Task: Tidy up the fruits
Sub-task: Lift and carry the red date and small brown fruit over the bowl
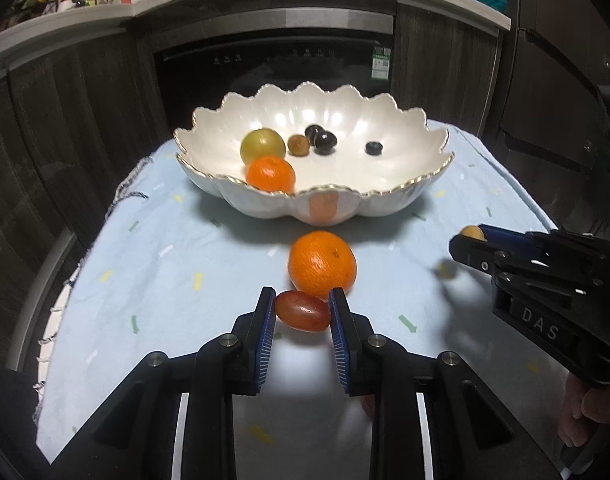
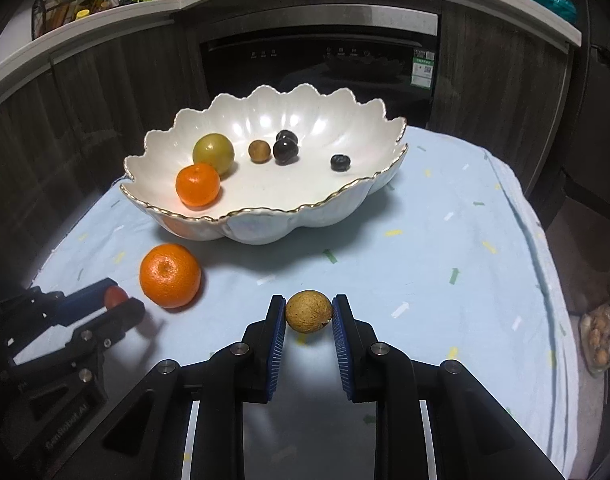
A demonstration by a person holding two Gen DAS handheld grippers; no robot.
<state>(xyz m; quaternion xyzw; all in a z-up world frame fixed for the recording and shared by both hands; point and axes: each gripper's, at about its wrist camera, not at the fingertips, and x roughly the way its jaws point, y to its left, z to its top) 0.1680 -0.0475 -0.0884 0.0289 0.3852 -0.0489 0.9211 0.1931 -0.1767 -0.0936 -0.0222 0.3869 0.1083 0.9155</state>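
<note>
Holding a fruit in each hand-held gripper, I had both tools poised over the near edge of the counter (image 2: 445,248), which was draped in a pale blue cloth with small coloured flecks. The left hand-held gripper (image 1: 303,312) was clenched on a red grape (image 1: 303,311), its blue pads pressing the ends so the fruit lay crosswise between them. The right hand-held gripper (image 2: 309,312) was clamped on a small tan, rough-skinned fruit (image 2: 309,311), possibly a longan, though the fisheye blur made that hard to call. I judged it was just clear of the cloth, since a soft shadow sat beneath it.

The scalloped white bowl (image 2: 265,222) stood toward the far edge of the counter, the obvious destination. Already inside it were a small orange (image 2: 197,184) and a yellow-green fruit (image 2: 213,153) touching near its left wall, another tan fruit (image 2: 259,151), two dark grapes (image 2: 285,147) together in the middle, and one dark berry (image 2: 340,162) apart on the right.

A larger orange (image 1: 322,263) lay loose on the cloth between the bowl and the left gripper, just beside the red grape. It seemed too broad for an easy pinch, which may be why the smaller pieces were taken first. My next move would be carrying both fruits over the gilt rim and easing them down low so nothing rolled.
</note>
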